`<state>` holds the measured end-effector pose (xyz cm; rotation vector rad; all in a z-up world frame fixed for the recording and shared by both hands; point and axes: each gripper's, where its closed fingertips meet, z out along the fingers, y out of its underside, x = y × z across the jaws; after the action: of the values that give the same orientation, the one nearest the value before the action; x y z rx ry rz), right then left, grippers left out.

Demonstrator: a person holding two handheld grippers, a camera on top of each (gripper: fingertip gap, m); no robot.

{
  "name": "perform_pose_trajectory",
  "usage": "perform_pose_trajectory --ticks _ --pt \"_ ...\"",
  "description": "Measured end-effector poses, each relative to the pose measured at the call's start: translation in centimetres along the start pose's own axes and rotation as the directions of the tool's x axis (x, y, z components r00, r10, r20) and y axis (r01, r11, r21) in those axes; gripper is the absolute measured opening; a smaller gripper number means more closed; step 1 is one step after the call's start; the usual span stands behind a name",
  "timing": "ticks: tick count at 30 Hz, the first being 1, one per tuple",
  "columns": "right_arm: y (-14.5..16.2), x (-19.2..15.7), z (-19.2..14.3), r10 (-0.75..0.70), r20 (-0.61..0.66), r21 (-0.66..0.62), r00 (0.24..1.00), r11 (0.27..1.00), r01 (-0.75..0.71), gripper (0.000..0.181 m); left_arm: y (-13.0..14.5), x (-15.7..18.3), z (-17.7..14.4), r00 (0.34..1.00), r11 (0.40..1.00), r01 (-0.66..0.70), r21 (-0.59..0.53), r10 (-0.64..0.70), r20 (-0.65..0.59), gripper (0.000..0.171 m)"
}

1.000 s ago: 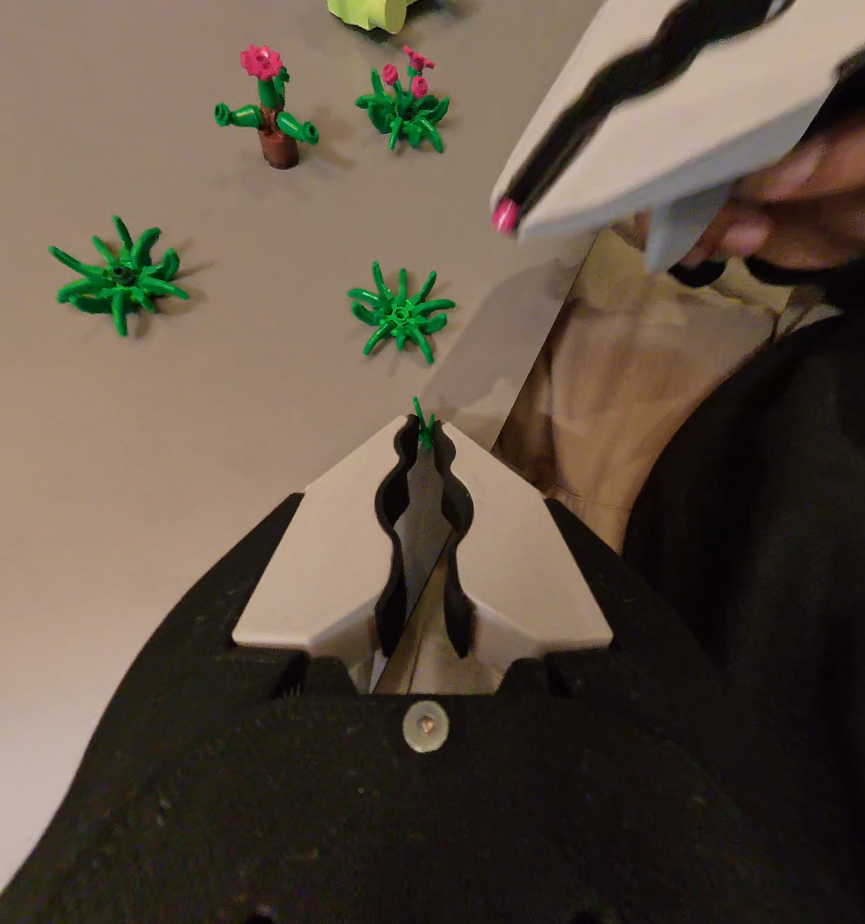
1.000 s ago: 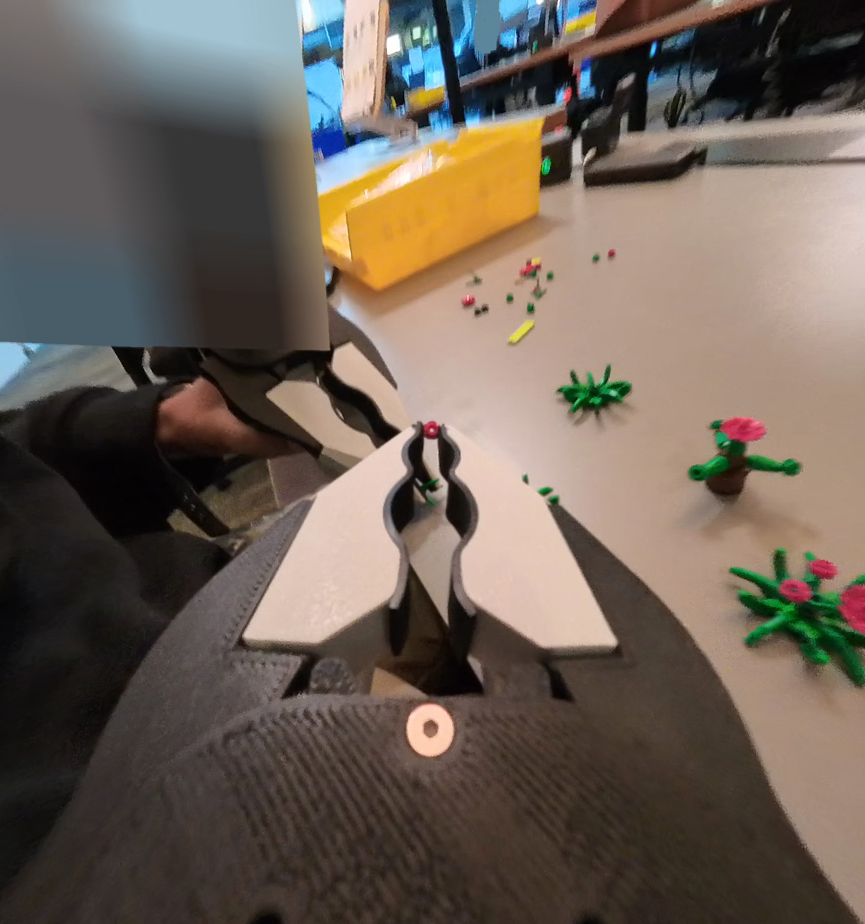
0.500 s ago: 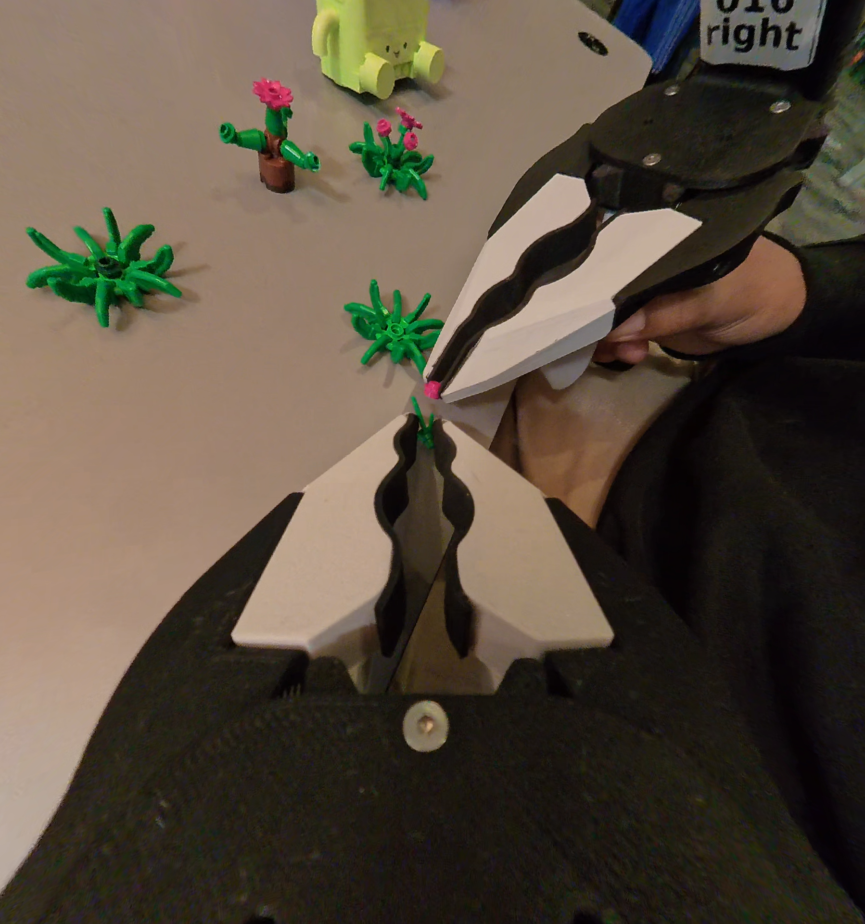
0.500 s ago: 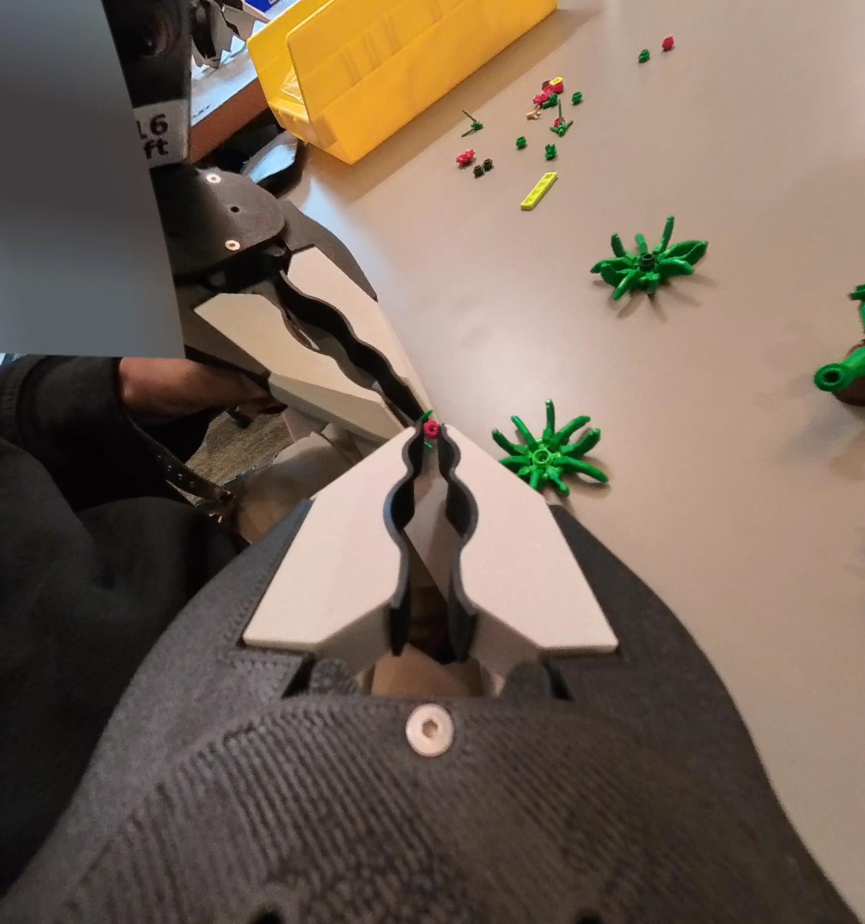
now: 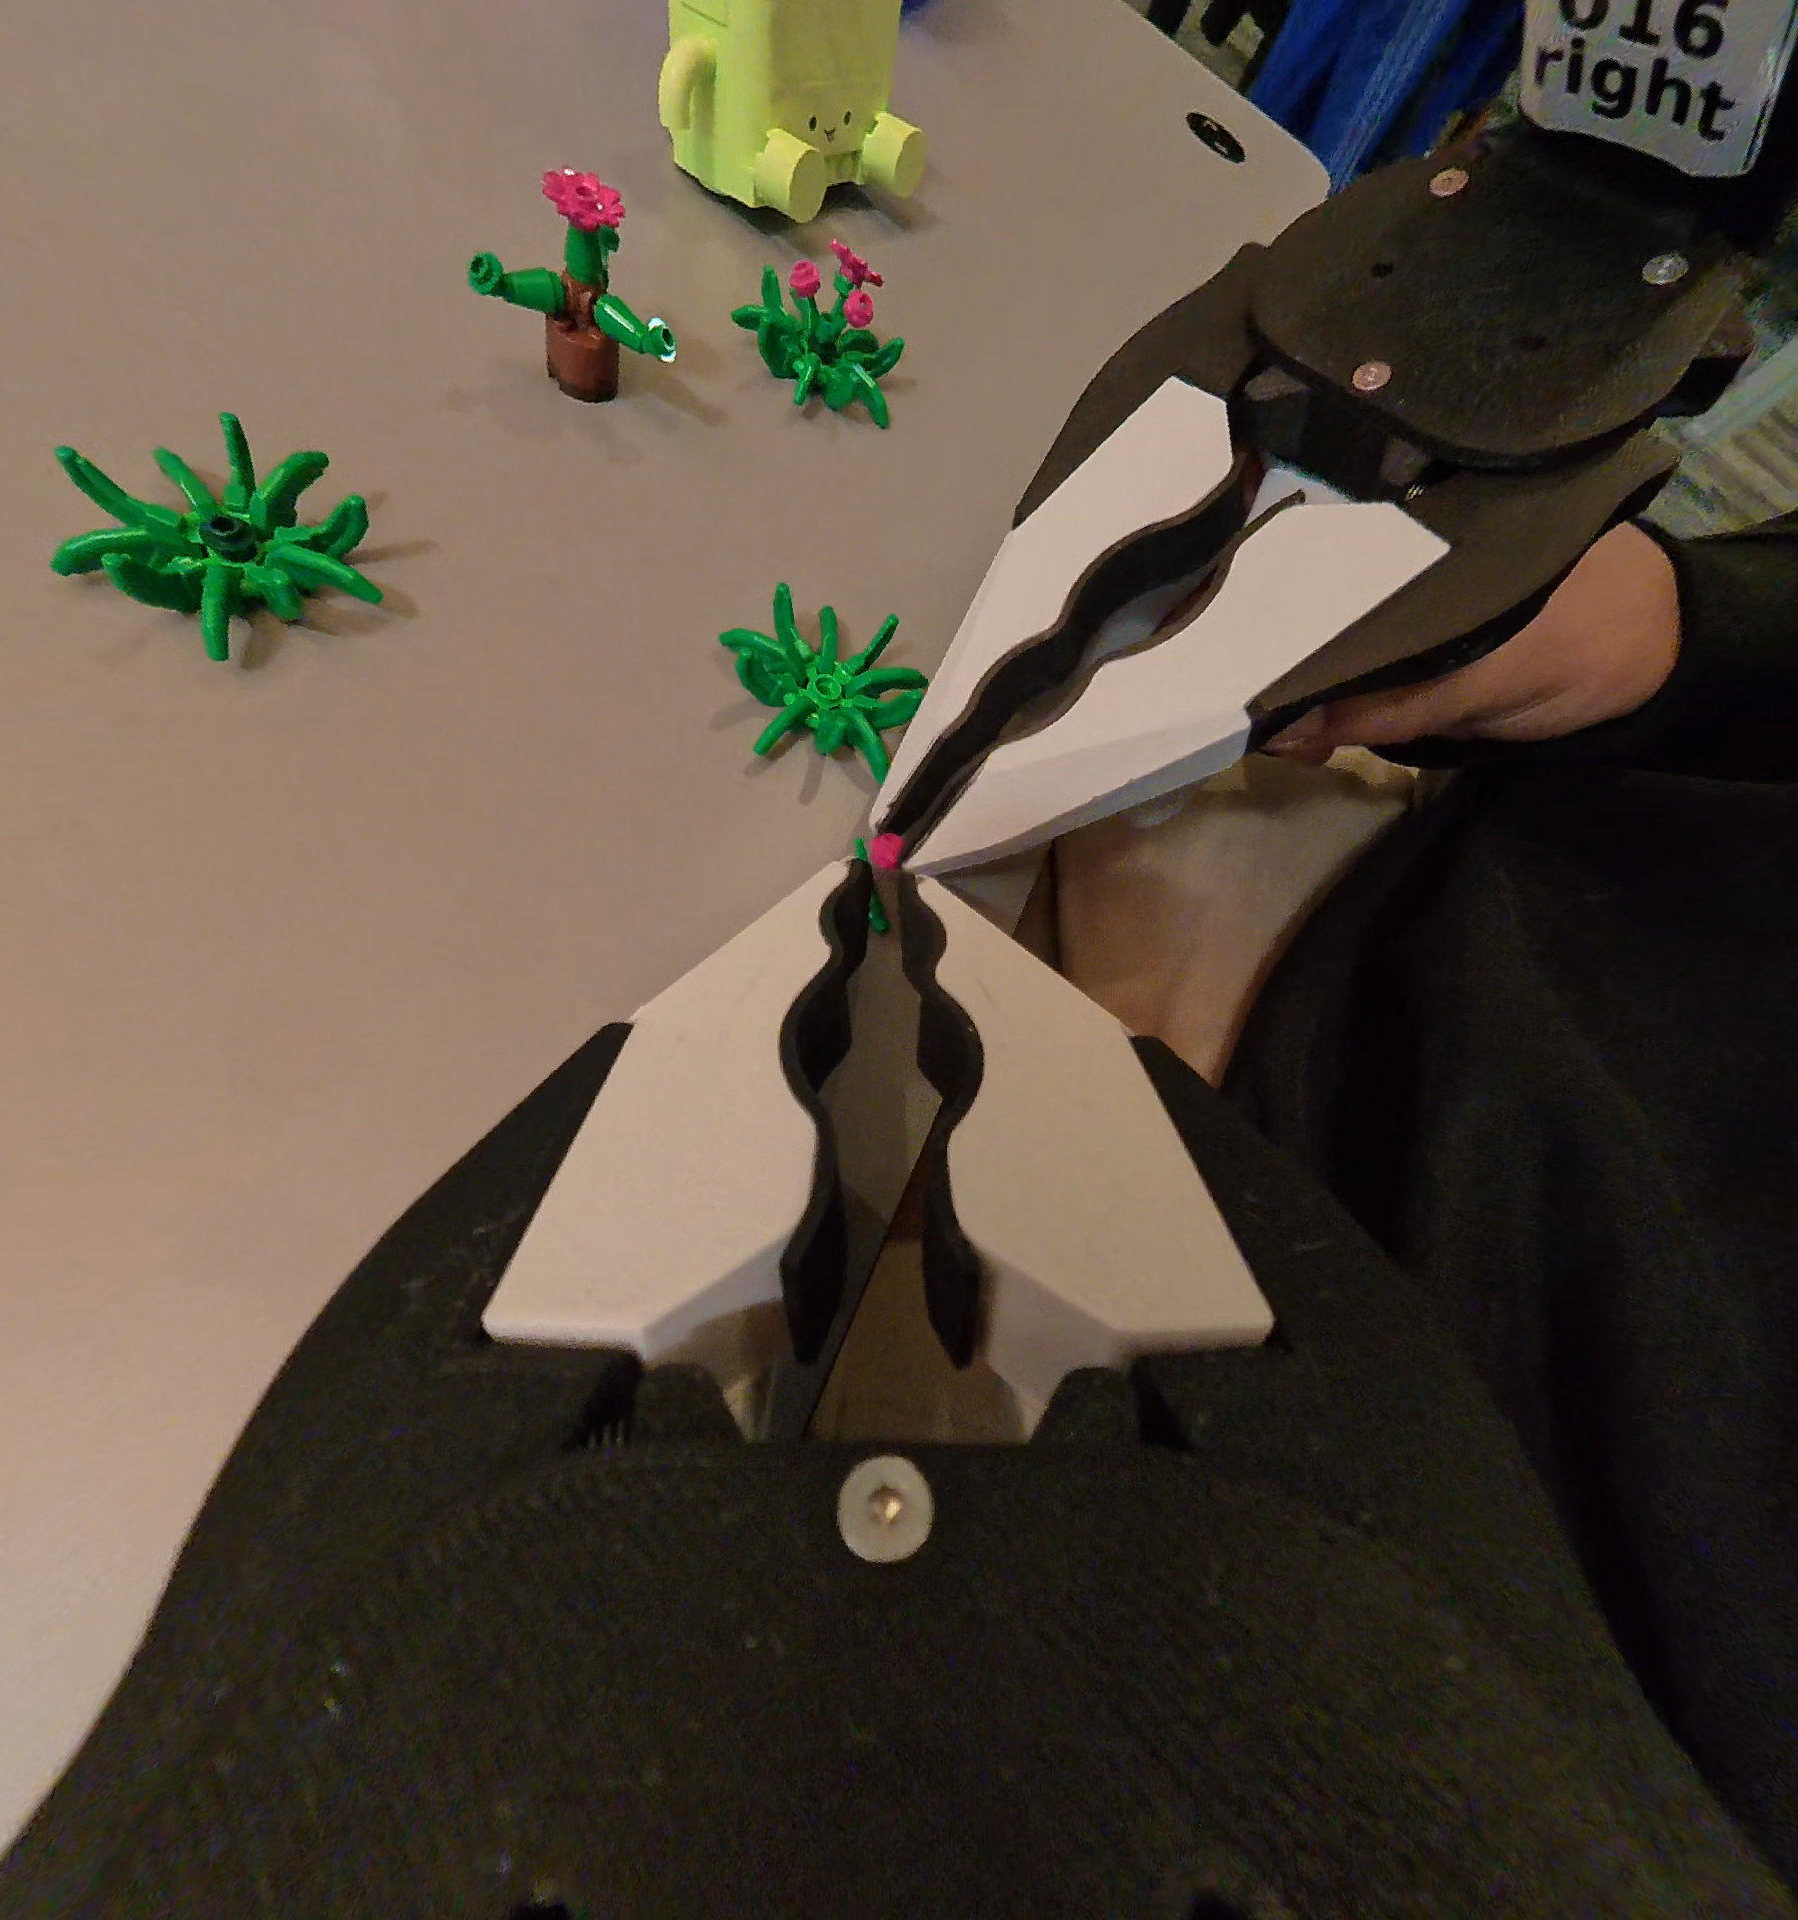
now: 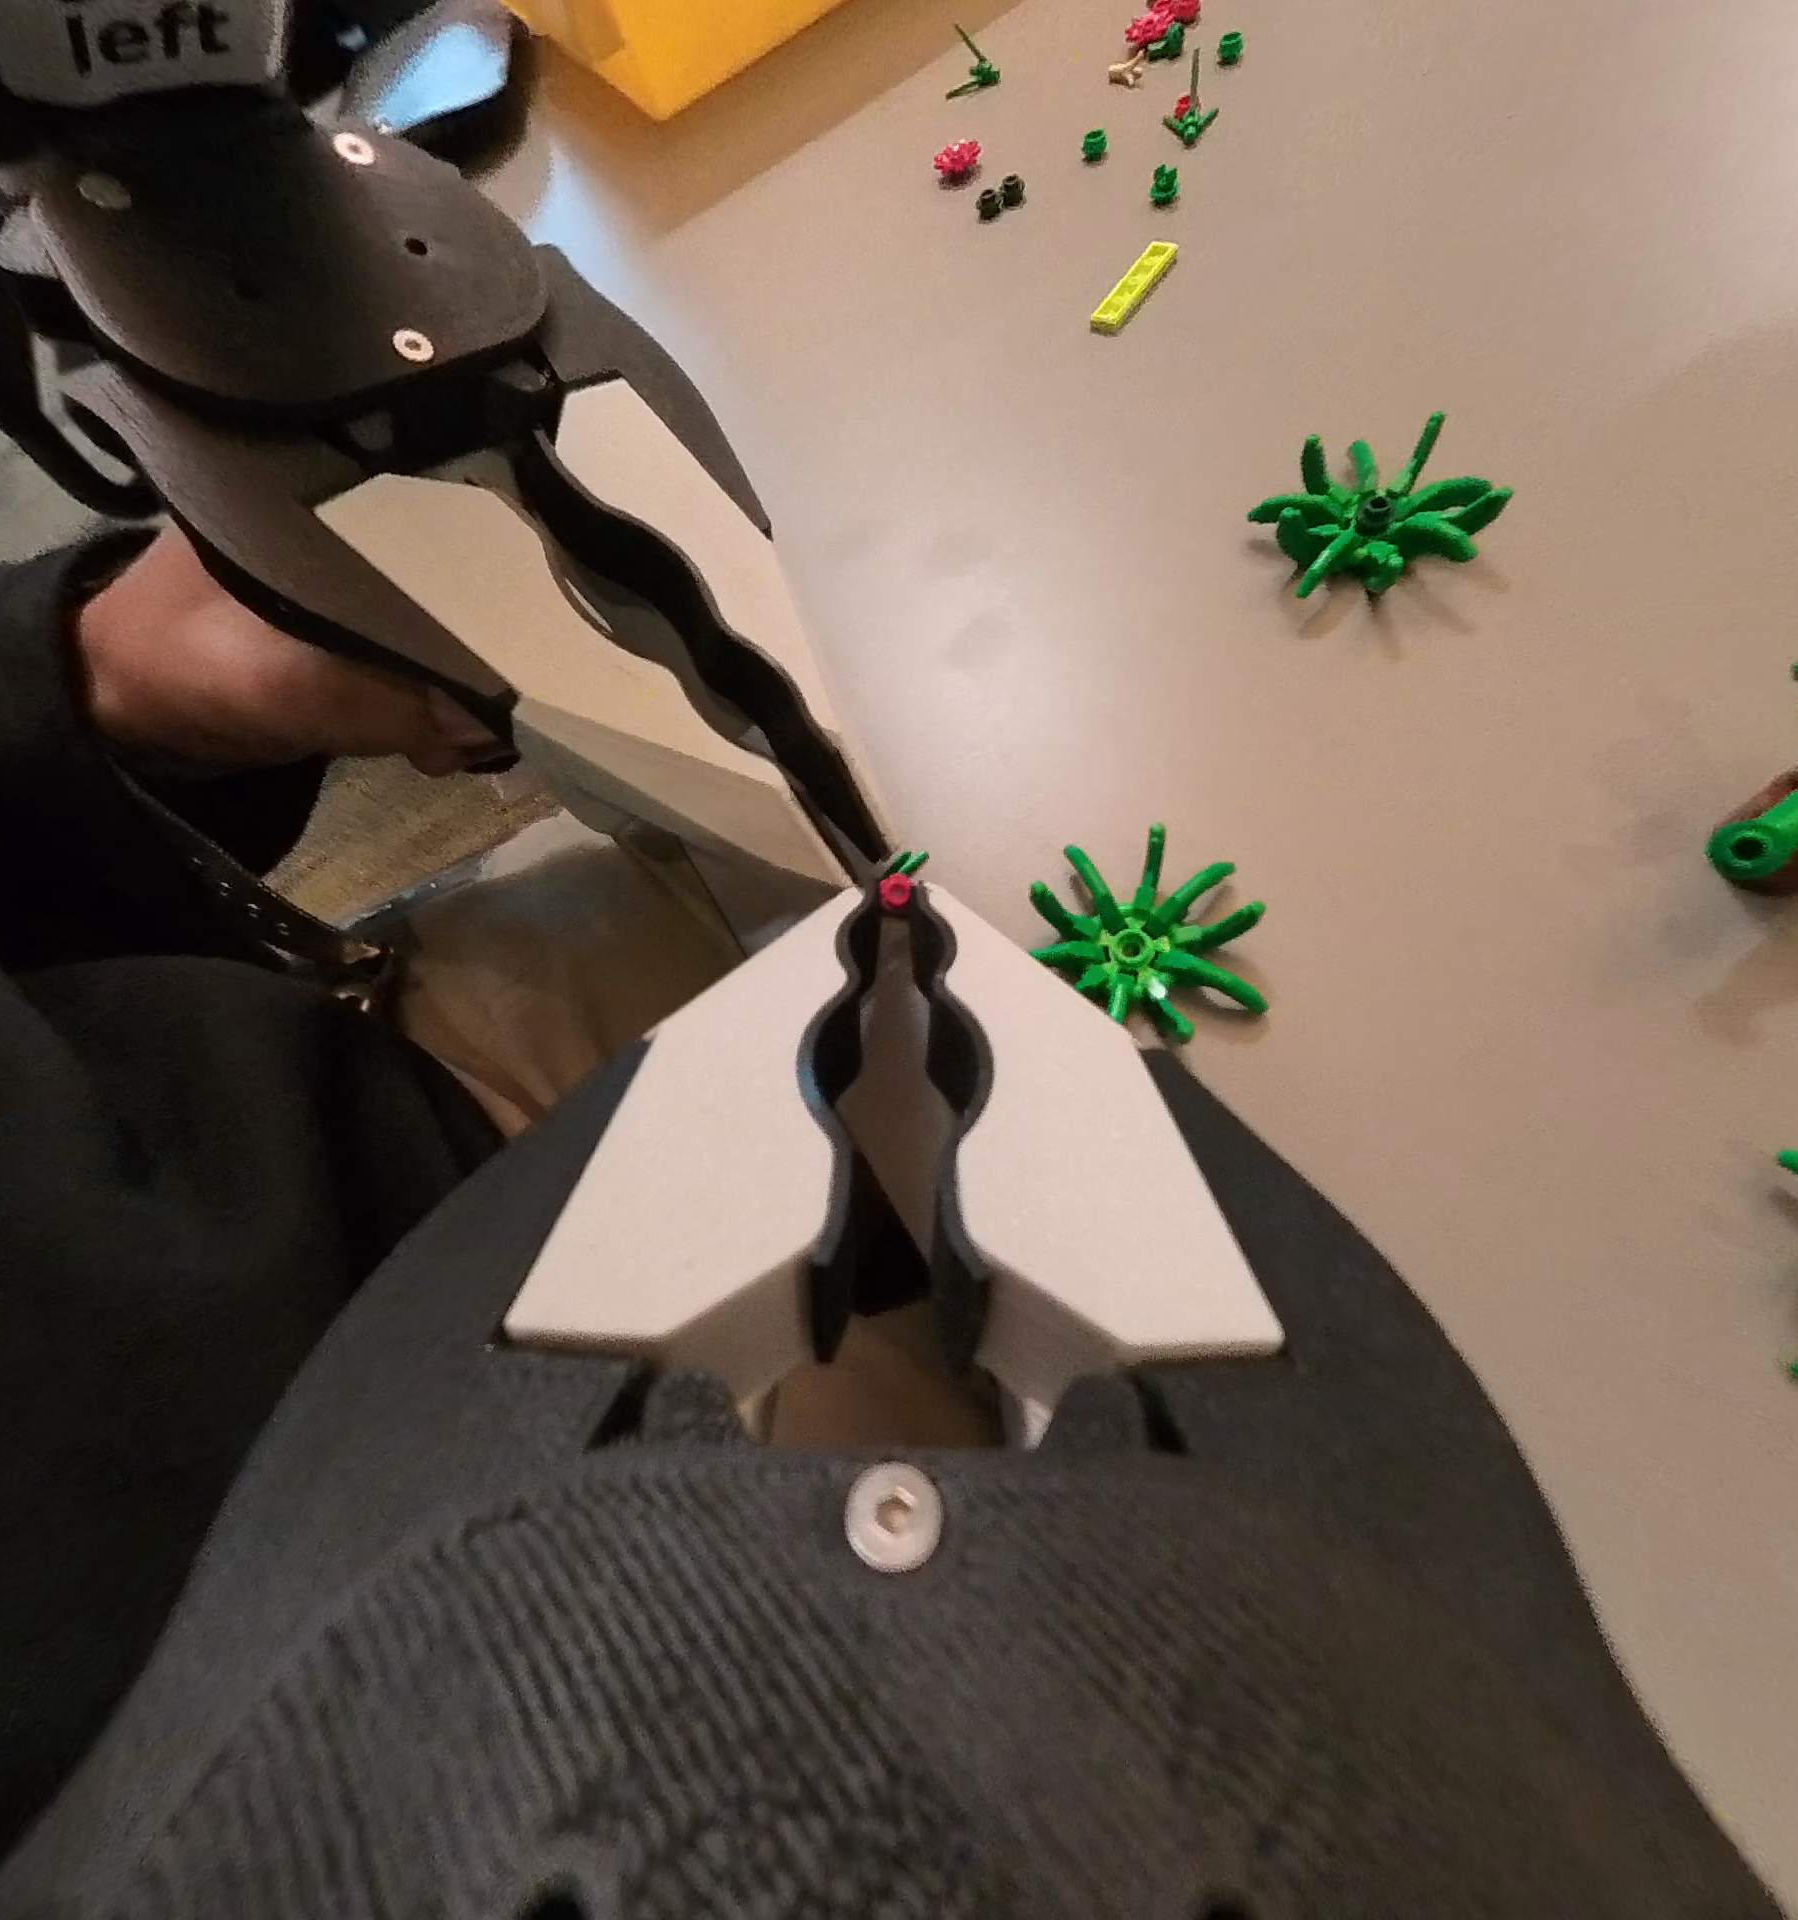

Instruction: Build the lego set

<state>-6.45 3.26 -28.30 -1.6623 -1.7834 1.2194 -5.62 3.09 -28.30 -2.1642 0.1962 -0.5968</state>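
Note:
My left gripper [image 5: 877,883] is shut on a thin green stem piece [image 5: 876,906] at the table's near edge. My right gripper [image 6: 896,902] is shut on a tiny pink flower piece [image 6: 896,892]. The two tips meet: in the left wrist view the pink flower [image 5: 884,851] touches the top of the stem, with the right gripper [image 5: 887,840] coming in from the upper right. In the right wrist view the stem's green tip [image 6: 907,861] shows just behind the flower, at the left gripper's tip [image 6: 867,852].
On the grey table [image 5: 251,987] lie a small green leaf plant [image 5: 822,686], a larger one [image 5: 211,540], a potted flower build [image 5: 578,286], a leaf plant with pink flowers [image 5: 827,327] and a lime figure [image 5: 791,94]. Loose small pieces [image 6: 1092,145] and a yellow bin [image 6: 687,42] lie farther off. Less than 4 cm separates the two grippers' tips.
The right gripper has come down and in with the pink flower until it touches the stem held in the left gripper. Both stay shut.

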Motion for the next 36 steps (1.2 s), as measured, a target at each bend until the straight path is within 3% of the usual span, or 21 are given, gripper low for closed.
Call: perform_pose_trajectory --ticks 14,22,36 --pt "0.3 0.5 -0.2 -0.041 -0.038 -0.018 0.998 0.999 0.041 0.004 -0.3 -0.3 0.3 0.999 0.999 0.034 0.006 -0.034 0.011 0.005" --pt "-1.3 0.7 -1.3 0.058 0.034 0.07 0.998 0.996 -0.061 0.004 -0.1 -0.4 0.5 0.999 1.0 0.005 -0.024 -0.003 0.051 0.004" --pt "-0.6 0.4 -0.7 0.055 0.131 -0.072 0.99 0.996 -0.046 0.004 0.1 0.0 0.8 0.998 0.999 -0.033 -0.038 0.034 0.044 0.001"
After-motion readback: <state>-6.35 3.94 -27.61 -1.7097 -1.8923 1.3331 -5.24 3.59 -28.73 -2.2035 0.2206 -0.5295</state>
